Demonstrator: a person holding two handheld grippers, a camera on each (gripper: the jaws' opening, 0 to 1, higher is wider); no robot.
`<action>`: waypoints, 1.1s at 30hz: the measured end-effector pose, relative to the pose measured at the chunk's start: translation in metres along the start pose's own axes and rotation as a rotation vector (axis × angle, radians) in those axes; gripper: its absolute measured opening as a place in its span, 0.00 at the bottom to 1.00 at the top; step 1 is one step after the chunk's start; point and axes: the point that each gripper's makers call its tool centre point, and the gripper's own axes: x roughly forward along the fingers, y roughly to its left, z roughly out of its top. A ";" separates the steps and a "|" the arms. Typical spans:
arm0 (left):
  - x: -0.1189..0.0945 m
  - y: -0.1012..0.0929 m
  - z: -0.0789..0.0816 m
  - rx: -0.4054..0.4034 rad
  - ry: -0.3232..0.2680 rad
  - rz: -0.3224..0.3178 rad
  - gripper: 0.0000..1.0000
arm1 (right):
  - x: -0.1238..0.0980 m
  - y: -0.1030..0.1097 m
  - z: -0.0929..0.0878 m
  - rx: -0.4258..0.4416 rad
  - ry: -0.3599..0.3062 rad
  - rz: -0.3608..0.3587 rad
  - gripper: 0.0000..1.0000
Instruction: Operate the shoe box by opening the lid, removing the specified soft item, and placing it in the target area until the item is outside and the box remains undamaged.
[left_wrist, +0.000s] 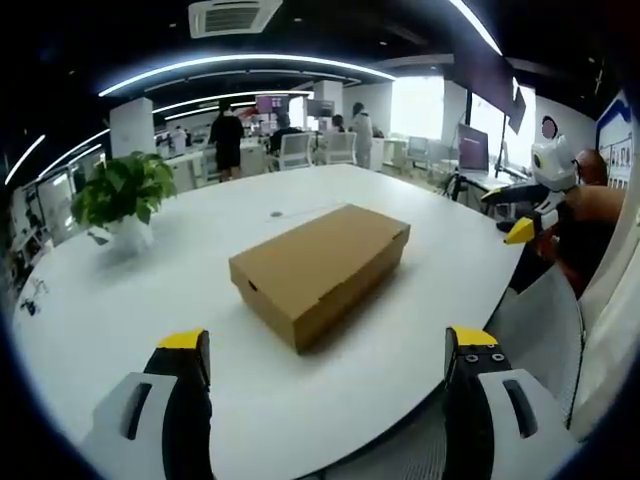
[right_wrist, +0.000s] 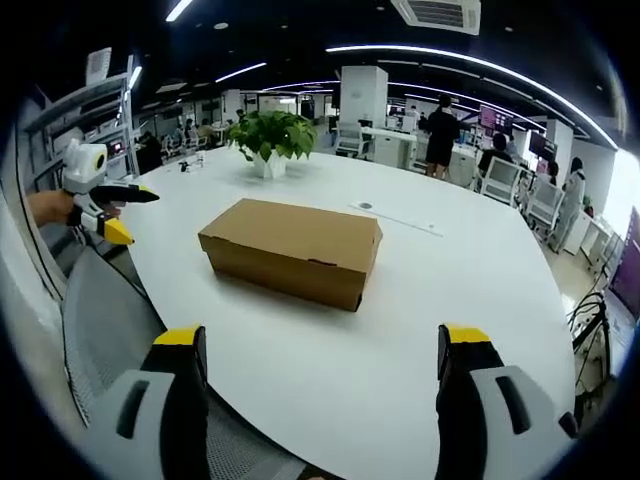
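No readable text, labels or numbers. Shoe box (left_wrist: 322, 268) plain brown, no print legible on lid or sides. Screens and a wall poster far behind the box are too small and blurred to read.

Your left gripper (left_wrist: 328, 345) has black jaws tipped in yellow on grey slotted housings; your right gripper (right_wrist: 322, 342) matches it, and seen from the left one carries a white body above its yellow-tipped jaws.
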 end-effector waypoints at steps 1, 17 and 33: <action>0.000 0.000 0.000 -0.001 0.000 0.000 1.00 | 0.000 0.000 0.000 0.000 0.000 0.000 0.90; 0.003 -0.003 0.000 0.009 0.001 -0.012 0.99 | 0.003 -0.002 0.001 -0.005 -0.004 -0.002 0.89; 0.005 -0.006 -0.006 0.014 0.015 -0.011 0.98 | 0.002 0.000 0.000 -0.002 -0.008 0.001 0.88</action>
